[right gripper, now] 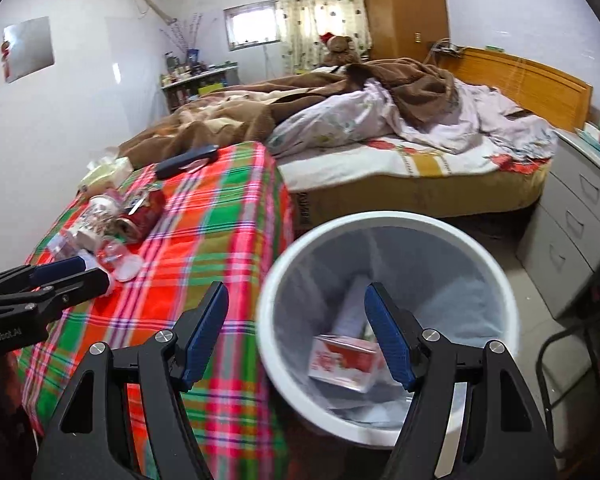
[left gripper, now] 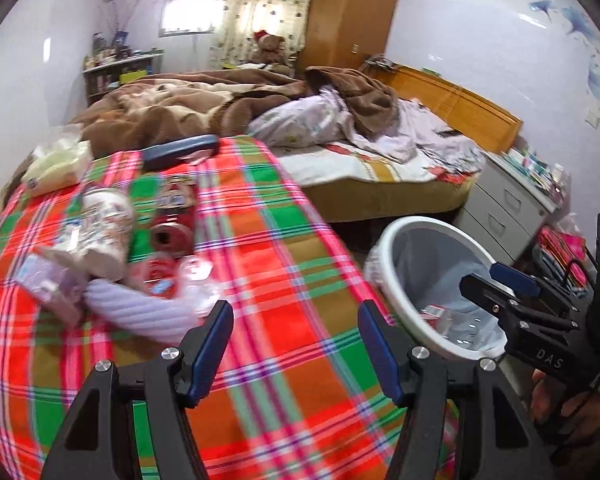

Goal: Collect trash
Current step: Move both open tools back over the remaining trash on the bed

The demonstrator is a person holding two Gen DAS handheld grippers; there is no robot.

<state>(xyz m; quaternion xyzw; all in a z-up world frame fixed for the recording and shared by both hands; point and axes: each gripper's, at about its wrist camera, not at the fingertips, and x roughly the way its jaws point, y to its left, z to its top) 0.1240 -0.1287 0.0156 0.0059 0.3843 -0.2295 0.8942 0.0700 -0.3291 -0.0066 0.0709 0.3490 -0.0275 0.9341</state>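
Observation:
A pile of trash lies on the plaid-covered table (left gripper: pixel 284 248): a red can (left gripper: pixel 174 220), a printed paper cup (left gripper: pixel 106 228), a clear plastic bottle (left gripper: pixel 140 304) and wrappers. My left gripper (left gripper: pixel 296 328) is open and empty over the cloth, right of the pile. A white trash bin (right gripper: pixel 384 320) with a liner stands beside the table and holds a red-and-white carton (right gripper: pixel 344 362). My right gripper (right gripper: pixel 296 320) is open and empty just above the bin's near rim; it also shows in the left wrist view (left gripper: pixel 496 280).
A dark blue case (left gripper: pixel 180 152) and a tissue pack (left gripper: pixel 58 166) lie at the table's far end. An unmade bed (right gripper: pixel 380 152) stands behind. Grey drawers (right gripper: pixel 572 216) are right of the bin.

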